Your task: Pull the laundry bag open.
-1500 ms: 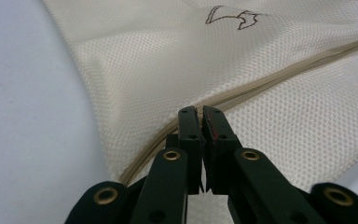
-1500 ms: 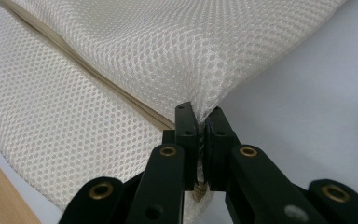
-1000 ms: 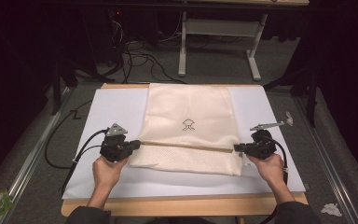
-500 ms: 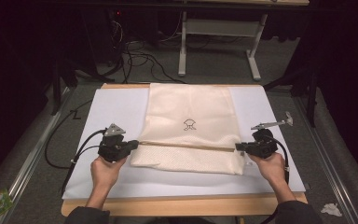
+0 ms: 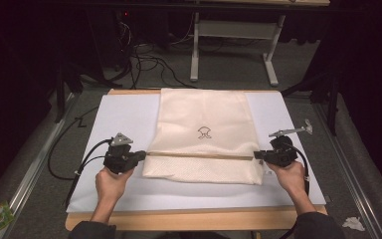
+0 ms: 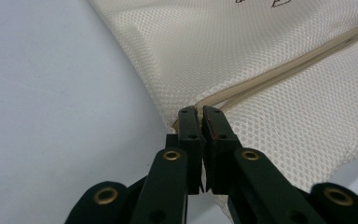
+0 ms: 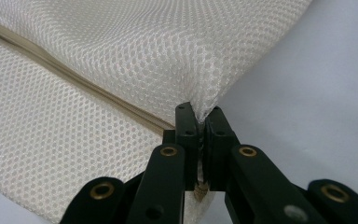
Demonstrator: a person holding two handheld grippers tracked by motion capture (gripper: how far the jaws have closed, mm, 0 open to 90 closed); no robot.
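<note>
We had the cream mesh bag (image 5: 204, 134) lying flat on the white sheet (image 5: 124, 119) that covers the table (image 5: 179, 218), its far edge at the back of the sheet and its near part folded along a tan zipper line (image 5: 199, 156) running across from side to side. At the left end of that line, our left gripper (image 5: 140, 155) was clenched on the bag's edge, the jaws pinched tight on the mesh right where the zipper meets the seam, as the left gripper view (image 6: 200, 122) showed. Our right gripper (image 5: 256, 155) was likewise clamped on the opposite edge, mesh bunched between its jaws (image 7: 201, 122). Against the frames from a second earlier, almost nothing had changed: both hands sat in the same spots, and the fold had not shifted. We judged this a settled two-sided hold, with the fabric stretched between us and ready for a lift or a further fold, though neither had begun. The trailing cable (image 5: 74, 164) lay well clear to the left.
</note>
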